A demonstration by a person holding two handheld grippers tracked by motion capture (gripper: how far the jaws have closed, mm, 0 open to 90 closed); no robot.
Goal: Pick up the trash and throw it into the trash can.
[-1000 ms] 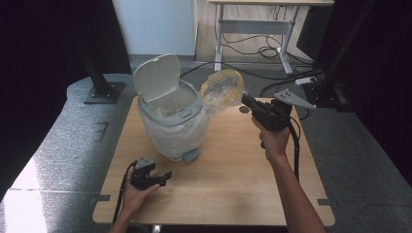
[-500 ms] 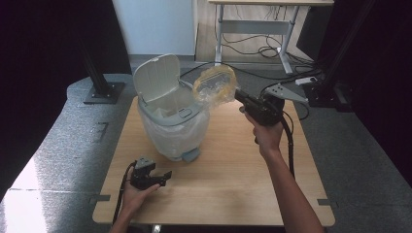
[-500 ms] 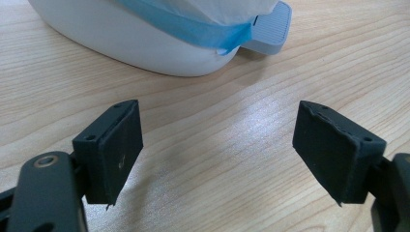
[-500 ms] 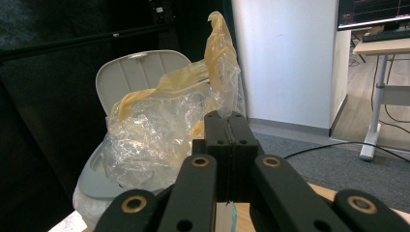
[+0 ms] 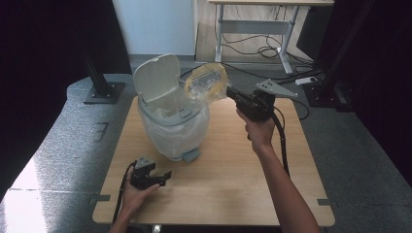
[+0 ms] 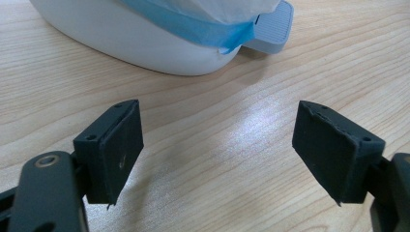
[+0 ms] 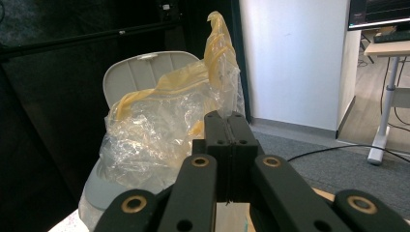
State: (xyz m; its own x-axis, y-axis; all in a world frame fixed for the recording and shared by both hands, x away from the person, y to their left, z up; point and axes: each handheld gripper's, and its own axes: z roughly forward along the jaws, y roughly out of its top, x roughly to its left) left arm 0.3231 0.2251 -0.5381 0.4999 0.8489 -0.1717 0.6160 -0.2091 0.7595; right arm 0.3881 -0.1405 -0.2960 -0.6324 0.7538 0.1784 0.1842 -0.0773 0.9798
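- The right gripper (image 5: 232, 93) is clenched on a crumpled clear plastic bag with a yellowish band (image 5: 206, 81), jaws pressed flat together in the right gripper view with the film bunched just beyond them (image 7: 164, 130).
- The bag hangs in the air at the rim of the small pedal bin (image 5: 172, 127), just beside its raised lid (image 5: 156, 77) and partly above the open mouth.
- Judged from this, the step in hand is dropping the bag into the bin. To do it well, carry the bag fully over the opening, clear of the lid, and lower it before letting go; light film may cling to the pads or drift outside.
- The bin's white liner (image 5: 180, 133) drapes over the rim, so the bag should go inside the liner, not catch on its edge.
- The left gripper (image 5: 165, 175) rests released on the tabletop (image 5: 233, 184), jaws wide apart and holding nothing, pointed at the bin's base and grey pedal (image 6: 270, 29). It sits near enough to steady the bin if nudged.
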